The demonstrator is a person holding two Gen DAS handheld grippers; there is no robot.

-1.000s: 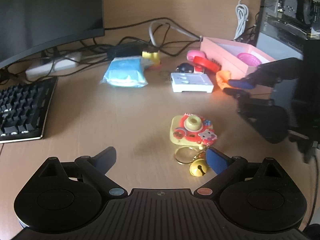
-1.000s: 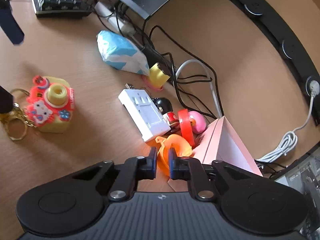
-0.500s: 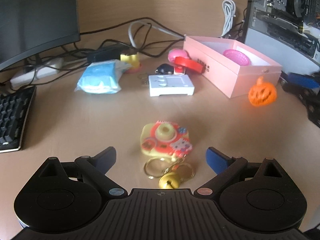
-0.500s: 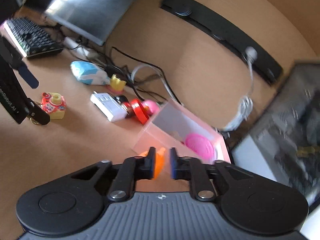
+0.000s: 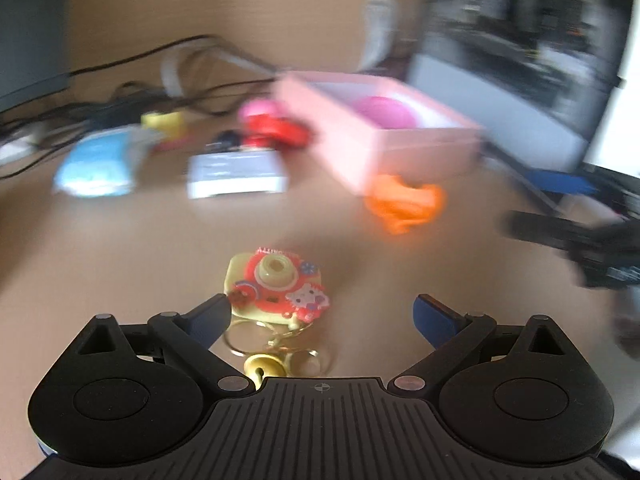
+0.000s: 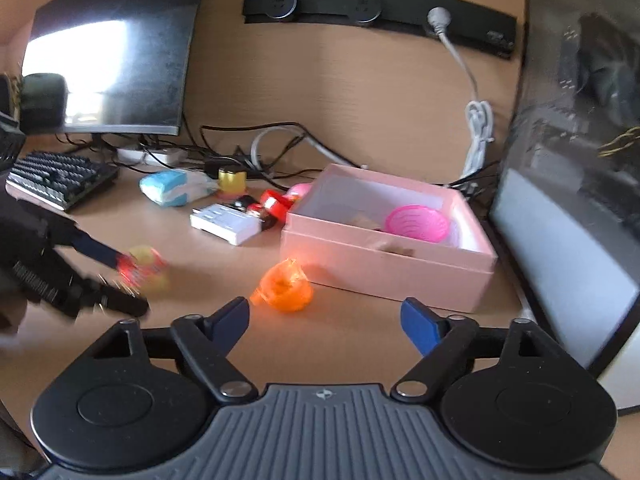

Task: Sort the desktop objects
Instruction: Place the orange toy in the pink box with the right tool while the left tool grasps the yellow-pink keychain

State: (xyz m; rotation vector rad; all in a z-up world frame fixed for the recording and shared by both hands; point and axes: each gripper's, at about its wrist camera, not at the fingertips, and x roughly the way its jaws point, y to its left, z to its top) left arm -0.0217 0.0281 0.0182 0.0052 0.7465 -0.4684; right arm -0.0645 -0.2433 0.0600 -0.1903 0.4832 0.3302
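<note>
Now the right gripper (image 6: 324,318) was opening wide, with nothing between its jaws. An orange pumpkin toy (image 6: 285,288) sat on the desk (image 6: 360,344) just beside the pink box (image 6: 384,268). Over the toy camera (image 5: 276,288), the left gripper (image 5: 322,316) hung open too.

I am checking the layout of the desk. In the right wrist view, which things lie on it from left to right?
Keyboard → blue packet → white box → orange pumpkin toy → pink box.
</note>
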